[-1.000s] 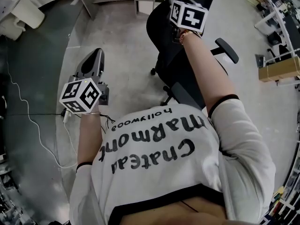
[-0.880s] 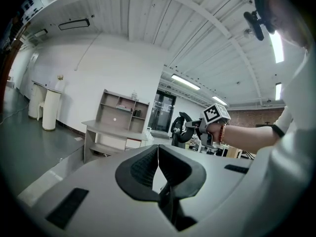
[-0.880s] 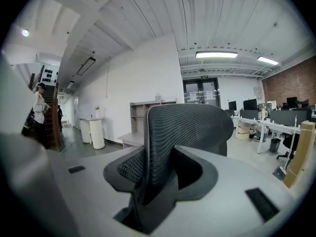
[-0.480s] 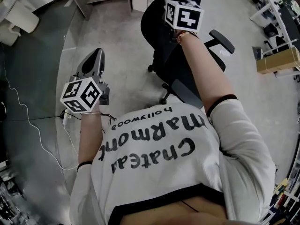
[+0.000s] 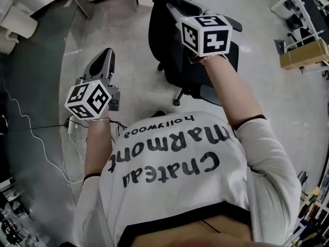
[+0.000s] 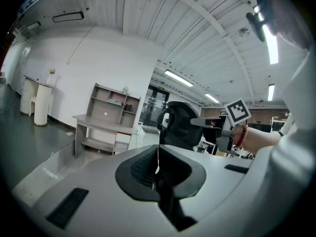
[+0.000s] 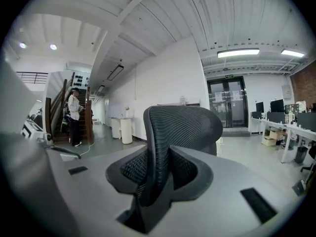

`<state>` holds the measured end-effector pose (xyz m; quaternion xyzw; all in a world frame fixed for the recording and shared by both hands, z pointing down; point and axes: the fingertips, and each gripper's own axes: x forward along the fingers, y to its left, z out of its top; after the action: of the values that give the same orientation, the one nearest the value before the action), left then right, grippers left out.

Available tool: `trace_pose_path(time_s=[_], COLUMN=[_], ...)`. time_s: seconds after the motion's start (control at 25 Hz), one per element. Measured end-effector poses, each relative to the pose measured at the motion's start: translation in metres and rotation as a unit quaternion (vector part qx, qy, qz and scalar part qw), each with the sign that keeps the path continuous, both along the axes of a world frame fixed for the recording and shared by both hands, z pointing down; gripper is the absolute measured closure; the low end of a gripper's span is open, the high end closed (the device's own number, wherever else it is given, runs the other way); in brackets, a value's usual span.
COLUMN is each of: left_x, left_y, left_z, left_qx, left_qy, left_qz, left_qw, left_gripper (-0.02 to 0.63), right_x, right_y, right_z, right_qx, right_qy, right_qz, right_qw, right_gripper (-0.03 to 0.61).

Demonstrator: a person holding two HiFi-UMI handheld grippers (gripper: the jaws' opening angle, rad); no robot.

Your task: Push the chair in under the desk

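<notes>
A black mesh office chair (image 5: 167,45) stands on the grey floor in front of me, and the left gripper view also catches this chair (image 6: 180,125). My right gripper (image 5: 198,22) sits at the top of its back. In the right gripper view the chair's headrest (image 7: 182,127) runs between the jaws of my right gripper (image 7: 155,174), which are closing on its edge. My left gripper (image 5: 103,60) hangs over the floor left of the chair. It is shut and empty, and the pads of this left gripper (image 6: 157,169) meet. The grey desk (image 6: 98,127) with shelves stands beyond.
A white cable (image 5: 31,133) and a power strip lie on the floor at the left. A cardboard box (image 5: 303,55) and other desks stand at the right. A person (image 7: 75,115) stands by a staircase, near white bins (image 7: 121,130).
The chair has rolled and turned to the upper left, toward the desk, with my right gripper on its top. The right cube now looks bigger and lower. My left gripper has barely moved.
</notes>
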<state>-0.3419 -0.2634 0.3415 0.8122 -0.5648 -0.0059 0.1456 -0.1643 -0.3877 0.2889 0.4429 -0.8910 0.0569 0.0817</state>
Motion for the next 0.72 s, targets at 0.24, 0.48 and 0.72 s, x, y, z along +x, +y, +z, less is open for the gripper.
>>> trace_pose_path(time_s=[0.24,0.48,0.72], left_x=[0.035,0.072,0.13], left_y=[0.028,0.063,0.111], left_z=[0.001,-0.005,0.001], left_qx=[-0.003,0.007,0.008], left_qy=[0.011,0.026,0.039], left_qz=[-0.007,-0.03,-0.043], left_qw=[0.9999,0.9992,0.9983], left_gripper=[0.595,0.595,0.596], right_x=[0.026,0.06,0.115], right_y=[0.062,0.11,0.152], right_z=[0.002,0.002,0.004], right_qx=[0.003,0.001,0.012], right_qy=[-0.001,-0.003,-0.002], right_qz=[-0.065,-0.116,-0.153], right_qw=[0.998,0.993,0.988], right_gripper=[0.46,0.462,0.457])
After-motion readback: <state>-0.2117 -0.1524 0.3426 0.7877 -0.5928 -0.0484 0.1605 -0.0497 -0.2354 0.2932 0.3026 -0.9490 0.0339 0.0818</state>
